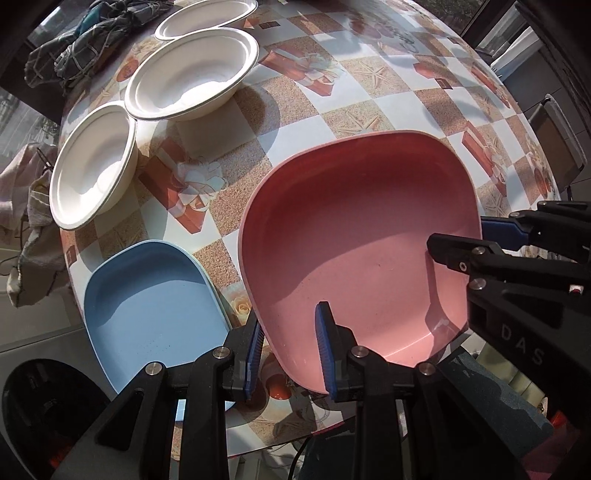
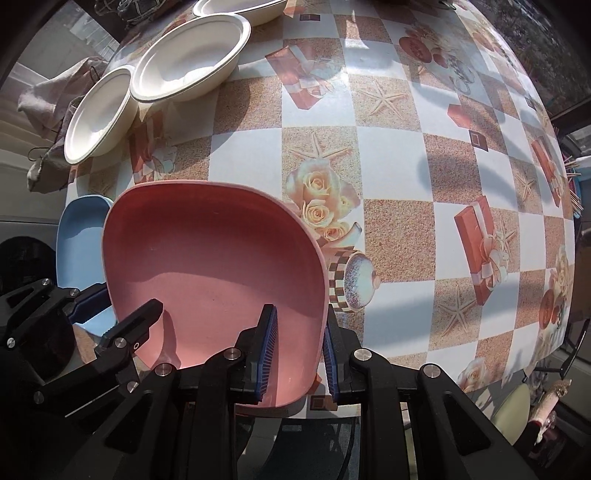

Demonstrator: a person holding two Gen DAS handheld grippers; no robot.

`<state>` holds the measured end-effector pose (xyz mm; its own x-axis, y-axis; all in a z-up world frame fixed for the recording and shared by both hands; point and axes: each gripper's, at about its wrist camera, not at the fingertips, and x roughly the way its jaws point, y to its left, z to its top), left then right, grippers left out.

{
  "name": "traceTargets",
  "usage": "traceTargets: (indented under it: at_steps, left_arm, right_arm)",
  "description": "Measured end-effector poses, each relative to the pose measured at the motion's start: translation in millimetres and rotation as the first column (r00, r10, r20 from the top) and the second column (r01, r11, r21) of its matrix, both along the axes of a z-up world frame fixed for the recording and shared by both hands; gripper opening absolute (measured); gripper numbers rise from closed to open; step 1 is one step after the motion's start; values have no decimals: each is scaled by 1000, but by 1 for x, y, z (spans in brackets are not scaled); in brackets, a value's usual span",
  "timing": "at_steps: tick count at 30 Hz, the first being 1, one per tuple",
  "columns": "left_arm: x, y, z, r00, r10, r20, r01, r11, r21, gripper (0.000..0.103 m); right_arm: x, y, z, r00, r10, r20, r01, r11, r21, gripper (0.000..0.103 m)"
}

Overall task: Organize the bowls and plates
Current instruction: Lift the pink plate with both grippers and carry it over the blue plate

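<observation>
A pink plate hangs just over the table with a gripper at each side. My left gripper is shut on the plate's left rim, one pad inside and one outside. On the opposite rim my right gripper is shut the same way. A blue plate lies on the table just left of the pink one. Three white bowls stand in a row along the far left edge, also in the right wrist view.
The table wears a checked cloth printed with gifts, roses and starfish. Crumpled fabric hangs off the left edge beside the bowls. A chair stands past the right edge.
</observation>
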<state>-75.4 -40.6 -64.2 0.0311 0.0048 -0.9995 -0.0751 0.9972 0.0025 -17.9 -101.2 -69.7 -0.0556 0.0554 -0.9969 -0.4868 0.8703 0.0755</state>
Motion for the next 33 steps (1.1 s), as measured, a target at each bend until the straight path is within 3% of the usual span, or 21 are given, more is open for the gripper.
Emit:
traceTargets:
  at_steps: [17,33]
  left_arm:
    - [-20,60,33,984,148,99,-151,988,19,30]
    - [-61,109,40,946,304,115,-310,950,40,30]
  right_arm:
    - [-21,51,42,986,149,80,-151,988,16,26]
    - [-55,117,40,941,325,93,-327,945,15,26]
